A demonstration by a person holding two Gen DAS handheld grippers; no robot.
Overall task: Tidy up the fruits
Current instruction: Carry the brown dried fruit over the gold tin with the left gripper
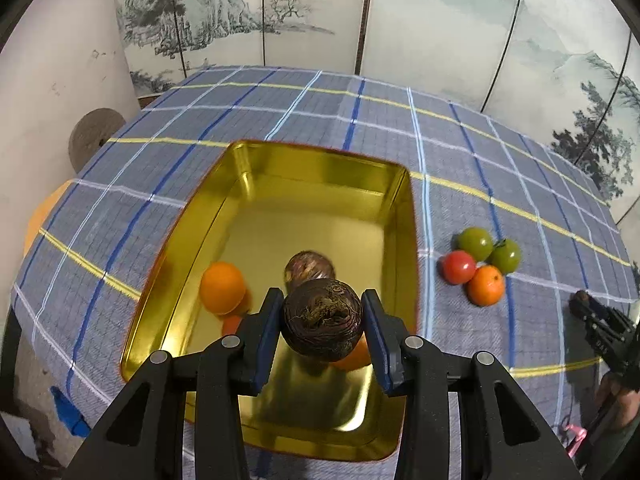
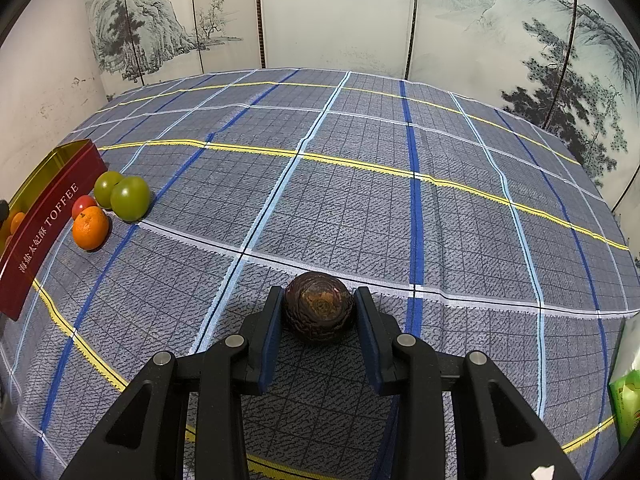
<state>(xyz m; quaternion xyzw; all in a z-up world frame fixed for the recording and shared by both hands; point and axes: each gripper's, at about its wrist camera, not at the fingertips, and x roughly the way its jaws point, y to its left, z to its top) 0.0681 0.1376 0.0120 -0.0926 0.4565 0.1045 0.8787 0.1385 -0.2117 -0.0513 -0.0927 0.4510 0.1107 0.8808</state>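
My left gripper (image 1: pixel 322 312) is shut on a dark wrinkled passion fruit (image 1: pixel 322 322) and holds it over the gold tin (image 1: pixel 192 224). In the tin lie an orange (image 1: pixel 222 288), another dark passion fruit (image 1: pixel 308 270) and a further orange (image 1: pixel 354 354) partly hidden under the held fruit. My right gripper (image 2: pixel 318 308) is shut on a second dark passion fruit (image 2: pixel 319 307) low over the checked cloth. On the cloth beside the tin sit two green fruits (image 1: pixel 475 243) (image 2: pixel 130 199), a red tomato (image 1: pixel 459 267) (image 2: pixel 83 205) and an orange (image 1: pixel 486 285) (image 2: pixel 90 227).
The tin's red outer wall (image 2: pixel 44 220) reads TOFFEE at the left of the right wrist view. A painted folding screen (image 2: pixel 340 16) stands behind the table. A green packet (image 2: pixel 628 404) lies at the right edge. The right gripper also shows at the left view's right edge (image 1: pixel 600 320).
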